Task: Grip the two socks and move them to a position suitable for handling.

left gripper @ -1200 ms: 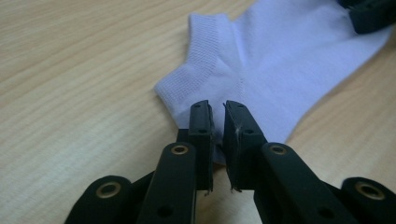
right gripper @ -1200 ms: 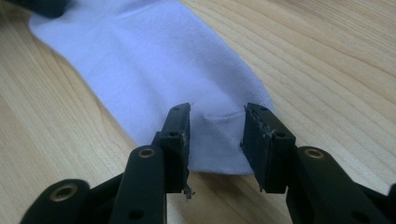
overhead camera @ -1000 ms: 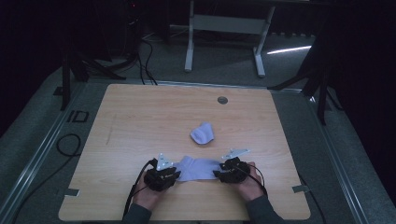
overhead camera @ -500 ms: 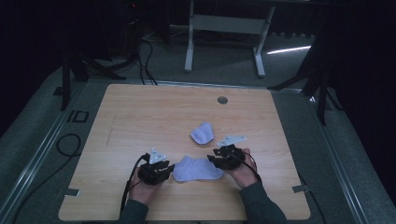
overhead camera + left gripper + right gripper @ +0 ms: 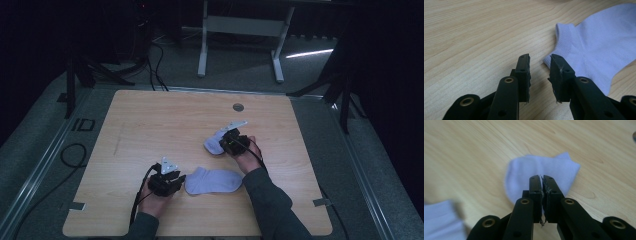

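Observation:
A pale lilac sock (image 5: 215, 181) lies flat near the table's front edge; its cuff (image 5: 584, 45) is just right of my left gripper's tips. My left gripper (image 5: 180, 179) (image 5: 540, 60) rests at the sock's left end, slightly open, with bare wood between the pads. Farther back sits a second lilac sock (image 5: 212, 145) (image 5: 524, 172), folded into a small bundle. My right gripper (image 5: 225, 145) (image 5: 542, 178) hovers at its right side and has just been closing. Its pads now meet, and I see no cloth between them.
The wooden table (image 5: 150, 120) has a round cable hole (image 5: 238, 107) at the back centre. Tape tabs mark the front corners (image 5: 75, 205) (image 5: 320, 202). A black cable (image 5: 75, 155) lies on the floor to the left. A grey stand (image 5: 240, 25) is beyond the table.
My right hand has left the flat sock's right end and moved back across the table to the folded sock. The left hand has hardly moved.

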Action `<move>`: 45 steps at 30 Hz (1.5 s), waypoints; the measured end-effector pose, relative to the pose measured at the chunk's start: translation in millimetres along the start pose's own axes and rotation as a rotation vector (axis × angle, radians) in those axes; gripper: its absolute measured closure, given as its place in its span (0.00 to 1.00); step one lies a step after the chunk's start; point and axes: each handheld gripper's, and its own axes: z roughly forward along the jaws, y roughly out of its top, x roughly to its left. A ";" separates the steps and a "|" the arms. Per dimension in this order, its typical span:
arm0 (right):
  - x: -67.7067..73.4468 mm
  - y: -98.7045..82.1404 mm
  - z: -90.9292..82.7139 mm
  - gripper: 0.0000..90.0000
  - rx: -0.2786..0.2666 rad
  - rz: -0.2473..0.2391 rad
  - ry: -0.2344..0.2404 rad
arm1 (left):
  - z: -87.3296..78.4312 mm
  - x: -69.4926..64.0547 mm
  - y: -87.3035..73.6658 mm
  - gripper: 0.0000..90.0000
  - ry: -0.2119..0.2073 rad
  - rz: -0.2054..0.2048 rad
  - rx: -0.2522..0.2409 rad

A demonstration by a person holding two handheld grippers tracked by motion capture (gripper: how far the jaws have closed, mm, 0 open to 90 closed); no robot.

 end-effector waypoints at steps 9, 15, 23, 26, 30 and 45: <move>-8.6 -14.1 30.0 0.97 0.112 0.027 -0.018 | -0.8 1.6 0.1 0.77 0.005 -0.004 0.000; -0.4 -21.1 22.8 0.96 0.123 0.039 -0.008 | -0.3 0.9 -0.2 0.77 0.007 -0.005 0.003; 11.0 -28.6 16.0 0.95 0.122 0.041 0.003 | 0.4 1.6 -0.5 0.77 0.007 -0.009 0.003; 14.1 -31.1 14.0 0.95 0.117 0.035 0.012 | 0.5 1.1 -0.8 0.77 0.005 -0.011 0.004; 18.2 -32.3 11.9 0.95 0.125 0.025 0.018 | 0.8 0.3 -1.0 0.77 0.004 -0.008 0.005; 28.5 -11.9 -15.9 0.82 0.036 -0.007 0.050 | 1.6 1.0 -1.0 0.77 0.007 -0.012 0.008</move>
